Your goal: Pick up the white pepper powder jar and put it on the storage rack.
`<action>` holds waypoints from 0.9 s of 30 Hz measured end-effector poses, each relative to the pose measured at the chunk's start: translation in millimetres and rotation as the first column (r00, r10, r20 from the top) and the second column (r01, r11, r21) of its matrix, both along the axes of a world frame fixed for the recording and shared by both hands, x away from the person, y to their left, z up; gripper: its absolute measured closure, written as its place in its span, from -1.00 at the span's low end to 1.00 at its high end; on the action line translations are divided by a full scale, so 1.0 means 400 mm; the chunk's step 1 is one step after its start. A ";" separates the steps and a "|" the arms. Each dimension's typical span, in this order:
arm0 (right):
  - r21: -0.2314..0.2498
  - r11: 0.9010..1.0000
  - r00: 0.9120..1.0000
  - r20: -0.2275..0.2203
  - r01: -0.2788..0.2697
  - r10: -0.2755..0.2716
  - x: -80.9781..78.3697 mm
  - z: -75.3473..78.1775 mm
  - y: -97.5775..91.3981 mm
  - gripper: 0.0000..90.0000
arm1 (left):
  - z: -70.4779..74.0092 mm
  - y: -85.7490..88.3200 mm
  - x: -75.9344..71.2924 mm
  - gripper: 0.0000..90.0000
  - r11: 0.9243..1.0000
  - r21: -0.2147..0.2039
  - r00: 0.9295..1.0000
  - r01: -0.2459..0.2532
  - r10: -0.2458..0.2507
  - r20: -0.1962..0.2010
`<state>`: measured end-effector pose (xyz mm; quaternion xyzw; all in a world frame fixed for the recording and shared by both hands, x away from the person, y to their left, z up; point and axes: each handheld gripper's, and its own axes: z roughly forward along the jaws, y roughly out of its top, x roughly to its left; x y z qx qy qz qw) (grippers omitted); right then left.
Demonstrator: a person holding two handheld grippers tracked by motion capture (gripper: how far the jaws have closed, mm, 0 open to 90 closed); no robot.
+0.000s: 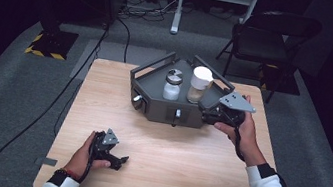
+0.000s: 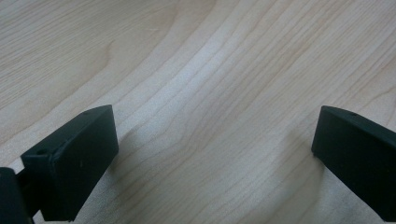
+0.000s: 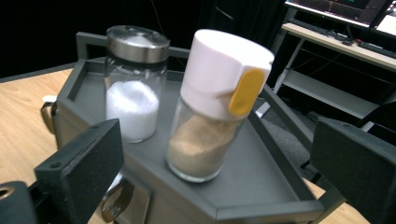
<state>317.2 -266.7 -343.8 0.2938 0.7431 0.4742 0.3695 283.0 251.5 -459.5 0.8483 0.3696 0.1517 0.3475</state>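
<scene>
While the right gripper [image 1: 207, 114] hovers at the near right corner of the grey spice rack [image 1: 151, 111], its jaws stand spread wide and pinch nothing — the right gripper view frames the target between them.

Item 1: glass jar with white flip cap and yellow tab [image 3: 212, 107], filled partway with a tan granular seasoning. It stands upright on the rack's top shelf, right of its neighbour, untouched. The jaws are level with it but not yet around it.

Item 2: glass shaker with metal lid [image 3: 134, 81], holding a white powder or salt. It stands upright on the same shelf, just beside item 1 and apart from it.

Item 3: grey spice rack, angular, with raised rails and small knobs on its front face. It sits at the far middle of the wooden table [image 1: 176, 176].

Item 4: left gripper [image 1: 111, 154], resting low on the table at the near left, well apart from the rack. Its jaws are spread over bare wood grain — idle.

Status: approach largely made; the grasp is not begun. By my judgement what remains is closing in on the white-capped jar, pinching its glass body, and lifting it off the shelf.
</scene>
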 end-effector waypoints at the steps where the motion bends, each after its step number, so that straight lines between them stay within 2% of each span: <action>1: 0.004 1.000 1.000 -0.002 -0.004 0.004 -0.004 -0.005 -0.004 -0.94 | 0.000 0.000 0.000 -1.00 1.000 0.000 1.000 0.000 0.000 0.000; 17: 0.004 0.999 0.999 -0.024 -0.041 0.041 -0.047 -0.082 -0.043 -0.94 | 0.000 0.000 0.000 -1.00 1.000 -0.001 1.000 0.000 0.000 0.000; 23: 0.003 0.997 0.996 -0.052 -0.072 0.072 -0.054 -0.100 -0.054 -0.94 | 0.000 0.000 0.000 -1.00 1.000 -0.001 1.000 0.000 0.000 0.000; 27: -0.023 0.996 0.994 -0.064 -0.087 0.085 -0.060 -0.112 -0.056 -0.94 | 0.000 0.000 0.000 -1.00 1.000 -0.001 1.000 0.000 0.000 -0.001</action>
